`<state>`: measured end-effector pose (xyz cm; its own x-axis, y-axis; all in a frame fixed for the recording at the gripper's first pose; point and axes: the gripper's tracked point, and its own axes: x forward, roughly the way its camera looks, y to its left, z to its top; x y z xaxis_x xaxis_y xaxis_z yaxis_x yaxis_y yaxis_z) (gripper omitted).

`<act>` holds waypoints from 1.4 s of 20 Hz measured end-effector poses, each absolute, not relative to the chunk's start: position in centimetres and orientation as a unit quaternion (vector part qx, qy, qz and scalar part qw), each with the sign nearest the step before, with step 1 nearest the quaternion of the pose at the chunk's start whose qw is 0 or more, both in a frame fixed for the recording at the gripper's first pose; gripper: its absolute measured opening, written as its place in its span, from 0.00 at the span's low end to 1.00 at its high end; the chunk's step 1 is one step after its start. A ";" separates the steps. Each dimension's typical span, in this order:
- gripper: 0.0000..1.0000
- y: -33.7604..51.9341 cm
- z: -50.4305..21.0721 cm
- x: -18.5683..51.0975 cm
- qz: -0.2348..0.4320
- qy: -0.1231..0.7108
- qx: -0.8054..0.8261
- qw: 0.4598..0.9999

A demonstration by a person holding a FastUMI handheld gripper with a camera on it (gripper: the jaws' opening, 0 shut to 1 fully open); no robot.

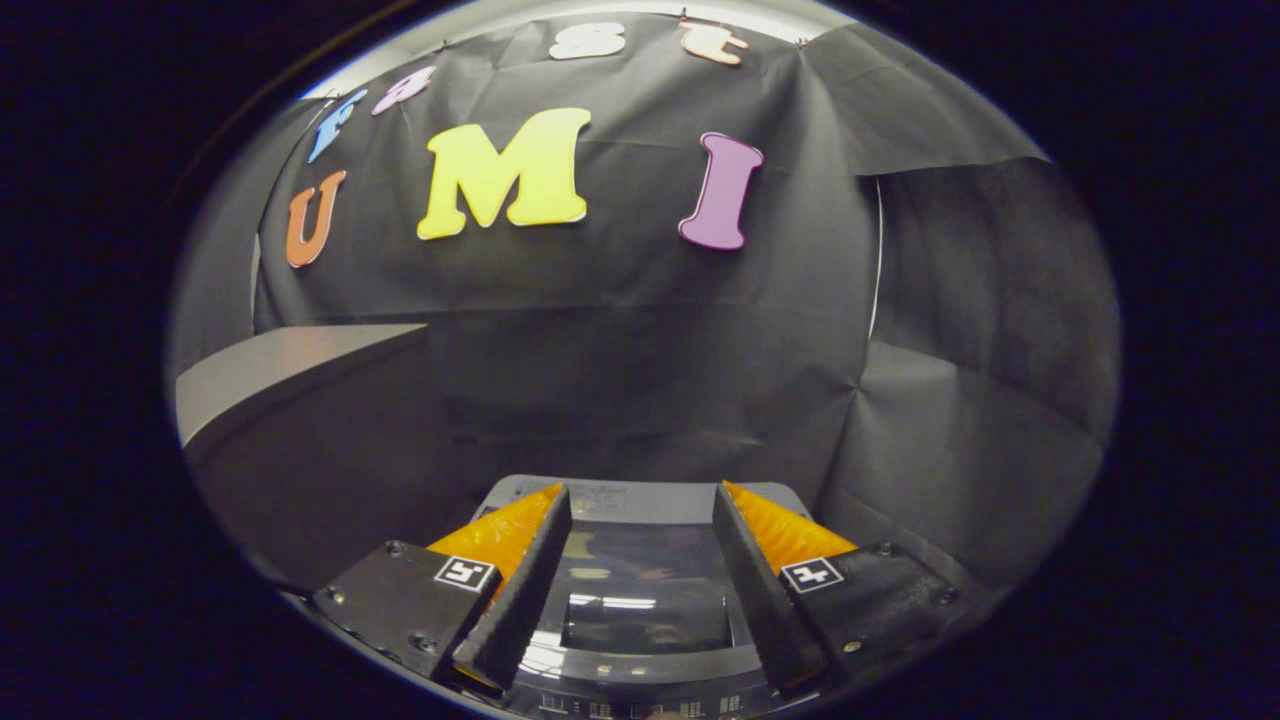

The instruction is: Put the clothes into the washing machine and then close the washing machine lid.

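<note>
Claw (640, 520) spread wide, nothing between its fingers. It hangs above the dark grey top-loading washing machine (640, 500), looking forward and slightly down.

Seen through the gap between the fingers: the machine's dark glossy see-through lid (645, 600), lying flat, apparently closed, with ceiling lights reflected in it. A strip of small controls (640, 702) sits at the near edge, just below the fingers.

No clothes in sight.

Key relation: the machine lies directly below and just ahead of the claw, the lid's width spanning across the finger gap. Judgement: either the lid is already shut on the load, or nothing is loaded yet; cannot tell which.

A grey flat worktop (300, 365) stands off to the left, well apart.
</note>
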<state>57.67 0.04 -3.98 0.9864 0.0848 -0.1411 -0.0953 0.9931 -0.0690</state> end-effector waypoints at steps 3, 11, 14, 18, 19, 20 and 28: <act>0.89 0.6 -4.8 56.3 0.049 0.076 -0.043 0.995; 0.90 -0.2 -6.2 45.2 0.037 0.082 -0.030 0.996; 0.90 -0.7 -6.5 38.7 0.014 0.079 -0.024 0.996; 0.90 -0.5 -7.0 29.2 -0.012 0.063 -0.017 0.998; 0.90 -0.4 -7.2 26.7 -0.019 0.060 -0.015 0.998; 0.90 -0.3 -7.6 24.5 -0.021 0.063 -0.013 0.998; 0.92 -1.5 -6.7 9.5 -0.032 0.047 -0.017 0.998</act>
